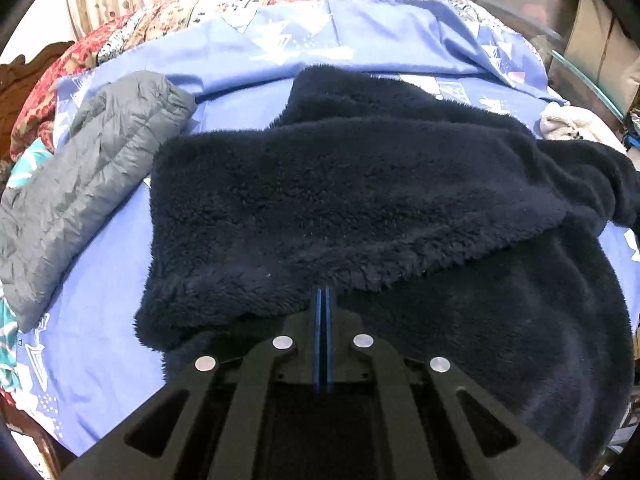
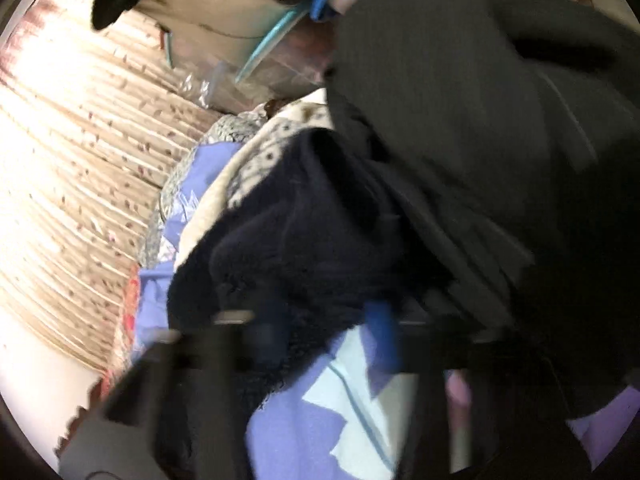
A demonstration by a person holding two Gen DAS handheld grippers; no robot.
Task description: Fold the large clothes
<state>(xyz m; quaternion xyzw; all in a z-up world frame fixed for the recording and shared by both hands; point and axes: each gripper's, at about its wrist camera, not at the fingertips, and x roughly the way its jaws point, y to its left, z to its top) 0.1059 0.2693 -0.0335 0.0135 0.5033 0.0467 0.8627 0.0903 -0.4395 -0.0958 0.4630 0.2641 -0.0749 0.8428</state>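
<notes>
A large dark navy fleece garment (image 1: 360, 208) lies spread on the blue bedsheet (image 1: 100, 320), its upper layer folded over the lower one. My left gripper (image 1: 322, 300) is shut, its blue pads pressed together at the folded layer's near edge; whether fleece is pinched between them I cannot tell. In the blurred right wrist view the fleece (image 2: 304, 248) bunches up just ahead of my right gripper (image 2: 324, 332). Its blue fingers (image 2: 384, 336) stand apart, with fleece and sheet between them. A dark sleeve (image 2: 460, 120) hangs over the right side.
A grey puffer jacket (image 1: 88, 184) lies folded at the left of the bed. A white garment (image 1: 568, 124) sits at the right edge. A patterned quilt (image 1: 200, 16) and curtains (image 2: 72, 160) lie behind. Boxes and clutter (image 1: 592, 40) stand at the right.
</notes>
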